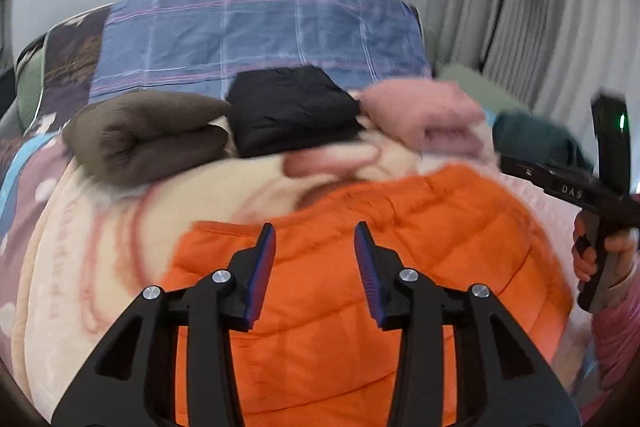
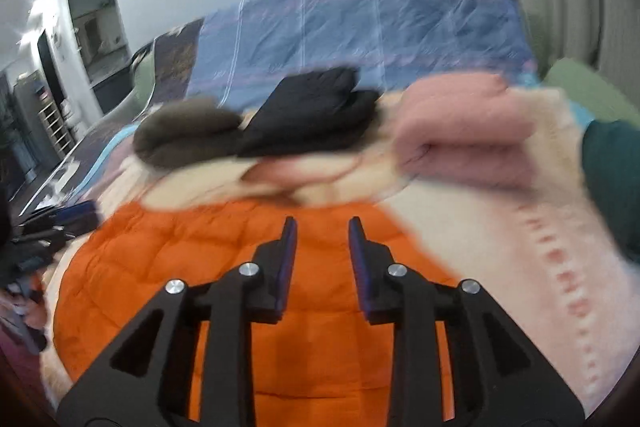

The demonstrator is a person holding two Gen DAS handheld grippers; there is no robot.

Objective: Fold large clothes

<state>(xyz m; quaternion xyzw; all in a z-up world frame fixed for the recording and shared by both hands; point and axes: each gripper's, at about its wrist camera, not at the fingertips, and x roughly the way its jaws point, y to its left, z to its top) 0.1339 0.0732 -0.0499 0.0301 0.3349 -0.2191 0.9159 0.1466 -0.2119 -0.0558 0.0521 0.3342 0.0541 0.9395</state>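
While both cameras blur somewhat, the layout reads clearly enough: a wide bed covered by a cream and pink printed plush blanket [image 1: 100, 235] fills most of each view, with a blue plaid quilt [image 1: 256, 35] folded or heaped along the far wall. Spread across the near part of the blanket lies the puffy orange quilted down jacket [image 1: 320, 307] — the large garment in hand. It looks broad and roughly squared, so I judge it partly folded at most; its sleeves are not visible, and a further fold and a move to the row behind seem to be what is left.

Behind it, three finished bundles sit side by side in a row: a rolled brown fleece garment [image 1: 148, 139], a folded black padded garment [image 1: 292, 111] in the middle, and a folded pink fuzzy garment [image 1: 424, 115]. That points to a task well along, with this jacket among the last pieces.

Above the jacket, the left gripper [image 1: 315, 247] hovers with its blue-padded fingers apart and nothing between them. The right gripper [image 2: 322, 243] does the same — its fingers stand a little closer together, yet a clear gap shows orange fabric beyond, none pinched. In the left wrist view, the person's right hand [image 1: 600, 251] grasps the other tool's handle.
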